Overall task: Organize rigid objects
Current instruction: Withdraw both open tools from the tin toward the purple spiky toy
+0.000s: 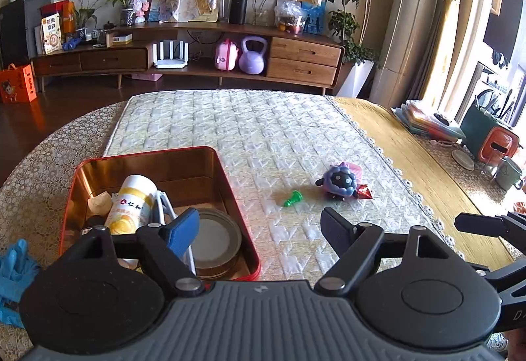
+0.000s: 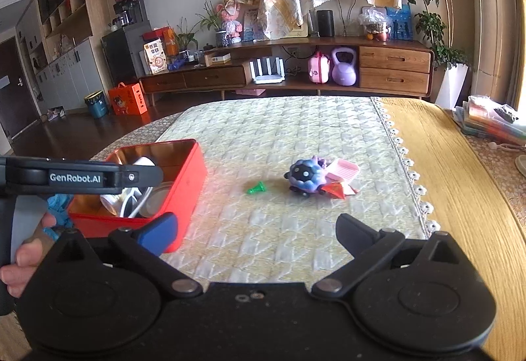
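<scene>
We hold both tongs above the counter (image 2: 460, 164), which is covered with a pale quilted mat (image 1: 263, 131), and neither of them has anything in it. The left tongs (image 1: 259, 226) stand wide open, with the left finger hanging over the near part of the red tin box (image 1: 230, 187), and the right tongs (image 2: 256, 229) are wide open too, over bare mat. The box sits at the left near side and already contains a white and yellow bottle (image 1: 134, 203), a round grey lid (image 1: 215, 237), and some white pieces that we cannot identify well. Three loose things are left on the mat, to the right of the box and farther away: a small green piece (image 2: 256, 187), a round purple toy (image 2: 305, 177), and just behind the toy a pink tray (image 2: 342, 170) with a red wrapper (image 2: 335, 190) touching it. We judge that the task is partly done and that we are between two picks, with the tongs free and no object chosen yet. The next move probably calls for the right tongs to go forward and down over the green piece or the toy. The green piece is small and lies flat, so the fingers must close low, near the mat. The toy is round and may roll away if we press it off centre.
</scene>
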